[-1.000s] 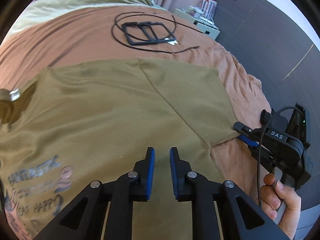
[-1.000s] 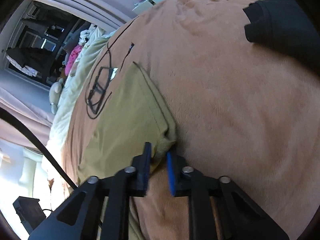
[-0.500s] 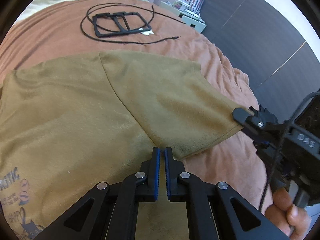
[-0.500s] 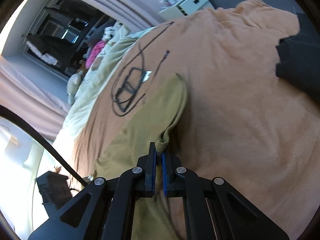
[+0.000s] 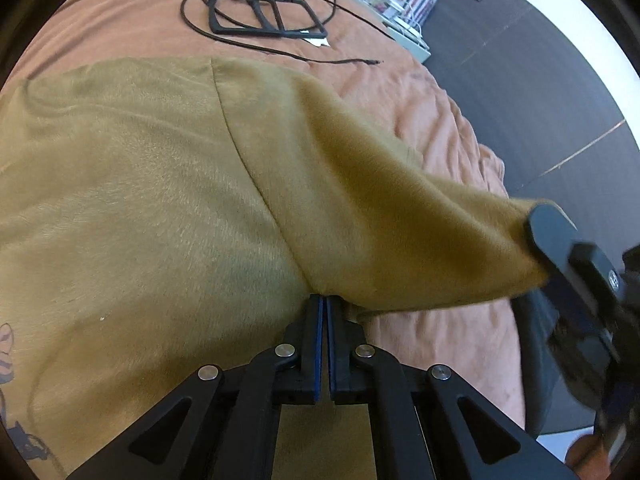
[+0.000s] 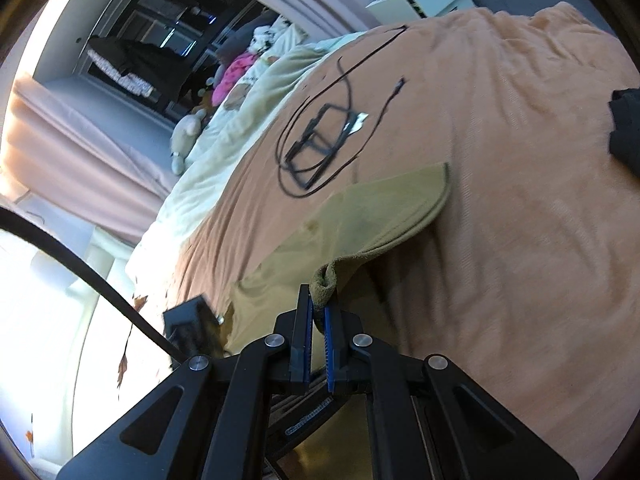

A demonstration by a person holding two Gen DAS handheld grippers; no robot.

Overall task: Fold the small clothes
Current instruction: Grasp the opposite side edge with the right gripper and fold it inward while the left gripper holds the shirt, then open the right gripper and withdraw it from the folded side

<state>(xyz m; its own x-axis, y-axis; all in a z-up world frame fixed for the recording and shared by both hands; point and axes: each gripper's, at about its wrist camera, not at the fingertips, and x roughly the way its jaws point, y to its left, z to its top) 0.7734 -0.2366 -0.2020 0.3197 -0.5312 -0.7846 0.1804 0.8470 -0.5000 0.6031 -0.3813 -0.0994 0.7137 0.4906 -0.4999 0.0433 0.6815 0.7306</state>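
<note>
**Reader:** While both tools sit over the olive-tan shirt [image 5: 152, 208], how wide are their fingers, and what do they grip?

**Describer:** The left tool [image 5: 323, 300] has its blue-lined fingers pressed together, with only a thin slit showing between them. Their tips meet the shirt where the sleeve seam joins the body; a pinch of cloth seems caught there, though the fabric hides the very tips. The right tool [image 6: 318, 312] pinches the rolled hem at the sleeve's corner, and a small loop of cloth bulges above its fingers [image 6: 304, 320].

**Reader:** Where is the shirt?

**Describer:** It lies spread on a bed under an orange-brown blanket [image 5: 420, 100]. From the left tool's view, the body of the shirt stretches away to the left, while the sleeve is lifted off the blanket to the right, drawn taut toward the right tool [image 5: 560, 240].

**Reader:** What else lies near the shirt?

**Describer:** Beyond its far edge rest a black frame [image 5: 264, 12] and a looped black cable [image 5: 280, 48]. Well to the right of the sleeve, in the right tool's view, a dark garment [image 6: 626, 128] is cut off by the frame.

**Reader:** What is hard to make out?

**Describer:** A print on the shirt [image 5: 8, 360] is clipped at the left edge and unreadable. The right tool is blurred in the left view, and the hand holding it is barely visible.
</note>
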